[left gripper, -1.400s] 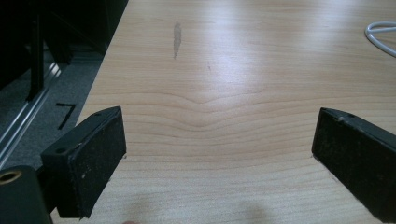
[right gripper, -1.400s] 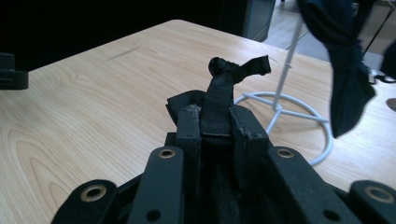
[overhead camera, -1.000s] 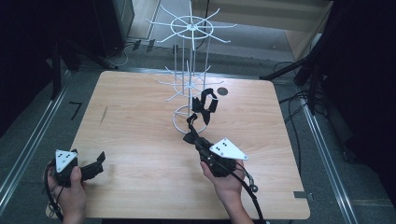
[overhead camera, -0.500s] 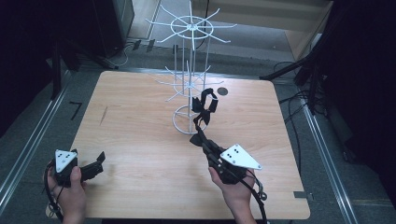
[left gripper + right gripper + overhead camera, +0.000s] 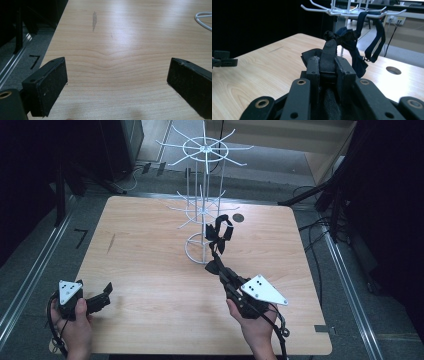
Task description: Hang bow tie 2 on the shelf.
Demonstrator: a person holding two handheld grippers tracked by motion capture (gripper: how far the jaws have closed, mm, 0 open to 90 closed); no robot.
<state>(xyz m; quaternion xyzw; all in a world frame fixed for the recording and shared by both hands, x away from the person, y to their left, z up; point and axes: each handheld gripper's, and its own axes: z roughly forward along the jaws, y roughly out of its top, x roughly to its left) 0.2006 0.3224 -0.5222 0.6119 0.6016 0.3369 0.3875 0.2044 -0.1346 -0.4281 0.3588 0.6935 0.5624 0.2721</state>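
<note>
So the right claw (image 5: pixel 216 266) is clamped on a black fabric bow tie (image 5: pixel 329 53), its strap running up to the white wire rack (image 5: pixel 202 210) just ahead; left claw (image 5: pixel 102 295) sits open, well apart on the surface (image 5: pixel 150 270)

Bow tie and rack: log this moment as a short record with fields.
held item: black bow tie, strap looped over a rack arm
right tongs: shut on the bow tie, raised off the table
left tongs: open, nothing between them, low over the table near its left front corner
rack: white wire rack, upright at the table's far middle
other: round hole in the tabletop behind the rack
</note>
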